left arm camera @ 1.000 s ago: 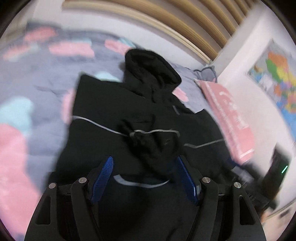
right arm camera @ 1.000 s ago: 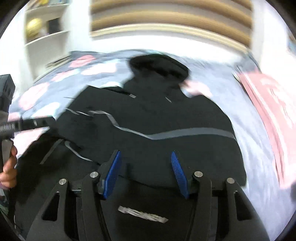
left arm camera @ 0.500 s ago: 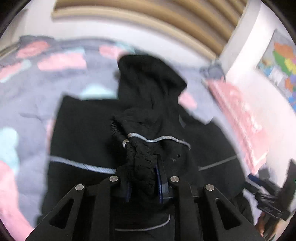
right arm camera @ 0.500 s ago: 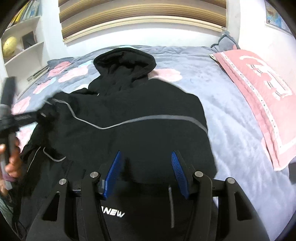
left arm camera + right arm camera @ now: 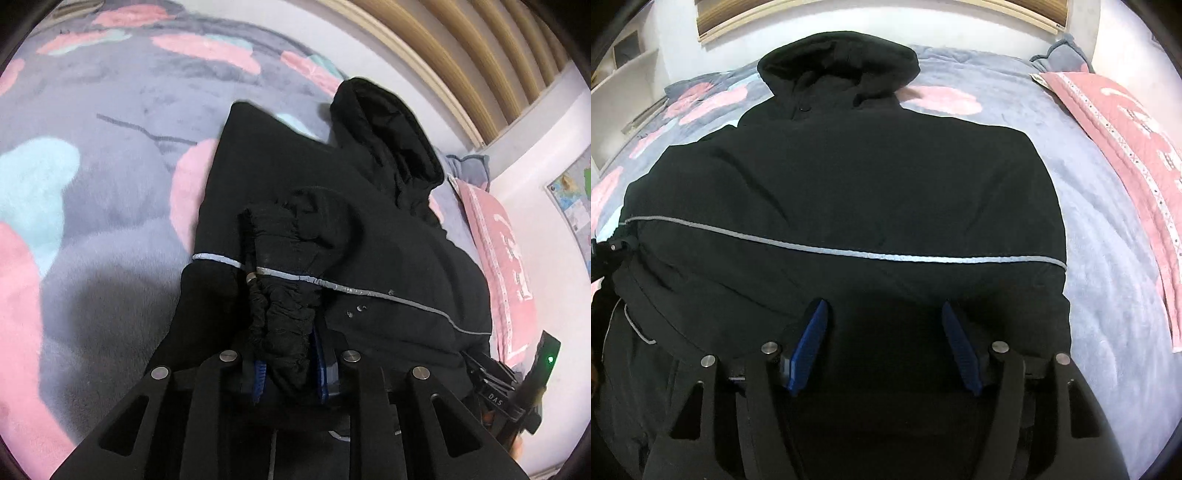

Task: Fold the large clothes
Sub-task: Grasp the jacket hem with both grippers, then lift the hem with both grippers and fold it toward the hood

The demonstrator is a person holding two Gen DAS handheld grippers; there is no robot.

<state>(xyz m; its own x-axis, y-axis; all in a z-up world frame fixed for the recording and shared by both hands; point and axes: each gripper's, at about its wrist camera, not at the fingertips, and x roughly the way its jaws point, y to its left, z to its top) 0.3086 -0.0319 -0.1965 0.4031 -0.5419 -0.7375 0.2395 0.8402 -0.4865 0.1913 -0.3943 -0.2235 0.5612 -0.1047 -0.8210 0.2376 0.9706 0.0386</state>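
A black hooded jacket [image 5: 849, 184] with a grey reflective stripe lies spread on the bed, its hood [image 5: 838, 62] toward the headboard. My left gripper [image 5: 288, 354] is shut on the bunched sleeve cuff [image 5: 284, 314], which is held over the jacket's body [image 5: 388, 258]. My right gripper [image 5: 884, 306] hovers low over the jacket's lower part. Its jaws are opening, and only flat fabric lies below the blue pads [image 5: 809, 343], with nothing pinched. The right gripper's body [image 5: 509, 387] shows at the lower right of the left wrist view.
The grey bedspread [image 5: 92, 184] has pink and teal patches. A pink quilted pillow [image 5: 1126, 166] lies along the right side. A slatted wooden headboard [image 5: 461, 55] stands behind, white shelves [image 5: 624, 85] at the far left, and a wall map [image 5: 572, 206] to the right.
My left gripper went from open to shut on the sleeve cuff and carried it across the jacket. My right gripper dropped closer to the jacket and its jaws spread wider.
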